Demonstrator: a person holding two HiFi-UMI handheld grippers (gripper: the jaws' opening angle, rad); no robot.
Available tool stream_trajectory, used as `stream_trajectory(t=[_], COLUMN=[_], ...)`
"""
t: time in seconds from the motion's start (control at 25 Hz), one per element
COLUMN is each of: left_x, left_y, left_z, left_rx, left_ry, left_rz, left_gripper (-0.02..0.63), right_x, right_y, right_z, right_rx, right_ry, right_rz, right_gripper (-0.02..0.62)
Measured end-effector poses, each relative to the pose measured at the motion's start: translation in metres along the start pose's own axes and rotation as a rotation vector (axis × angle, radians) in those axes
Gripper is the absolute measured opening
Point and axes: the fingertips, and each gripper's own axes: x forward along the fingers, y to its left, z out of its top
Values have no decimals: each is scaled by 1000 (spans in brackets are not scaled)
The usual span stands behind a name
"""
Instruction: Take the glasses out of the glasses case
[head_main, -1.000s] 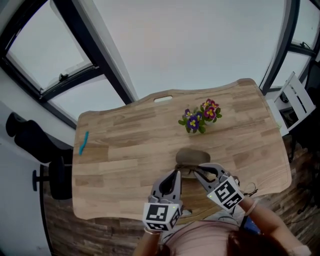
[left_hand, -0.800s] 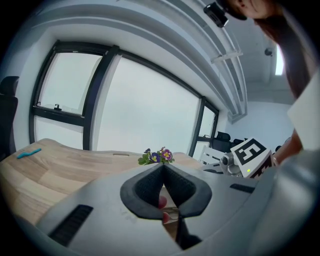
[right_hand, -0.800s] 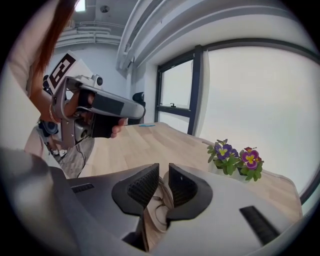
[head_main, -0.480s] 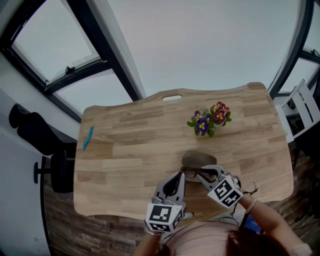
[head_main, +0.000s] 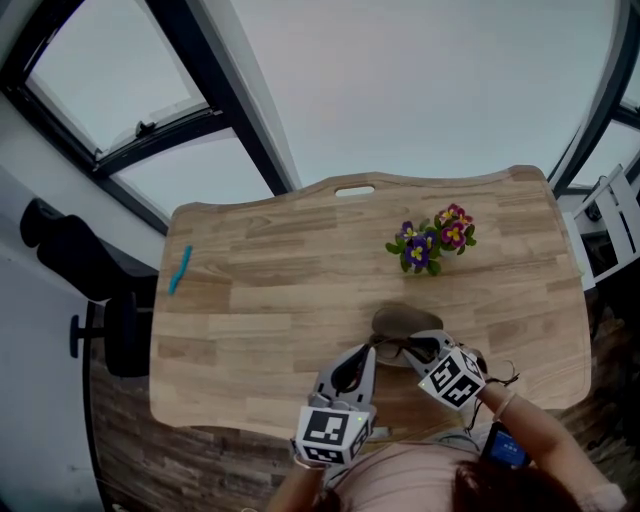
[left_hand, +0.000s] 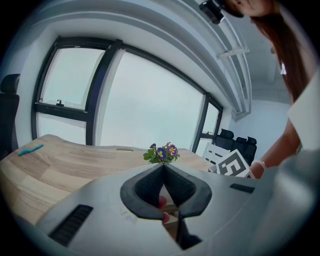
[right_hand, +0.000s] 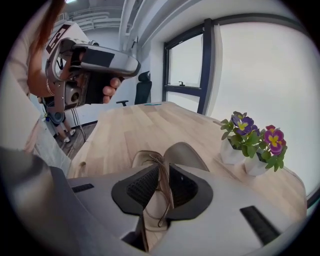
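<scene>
Near the glasses case (right_hand: 187, 152), the right gripper (right_hand: 161, 175) pinches the glasses (right_hand: 156, 207).

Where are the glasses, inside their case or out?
Out: the right gripper has its fingers shut on the glasses, held in front of the glasses case lying on the table.

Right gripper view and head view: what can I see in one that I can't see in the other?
Only the right gripper view shows the right gripper with its jaws closed on the glasses, and the white pots under the flowers. Only the head view shows that gripper's marker cube and the slot in the table's far edge. Both show the flowers, the glasses case, the wooden table and the left gripper.
</scene>
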Motion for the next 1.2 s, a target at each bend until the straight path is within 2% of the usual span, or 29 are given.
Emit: stream_trajectory(t=[0.52, 1.2], left_x=[6, 7], left_y=[14, 32], left_z=[-7, -10], left_rx=[-31, -66], left_ry=[25, 34], left_rz=[15, 54], left_gripper=[0, 0], right_x=[28, 49], right_y=[-1, -3], right_z=[-22, -36], right_rx=[-15, -19], right_ry=[109, 196], right_rz=[60, 78], right_gripper=[60, 52])
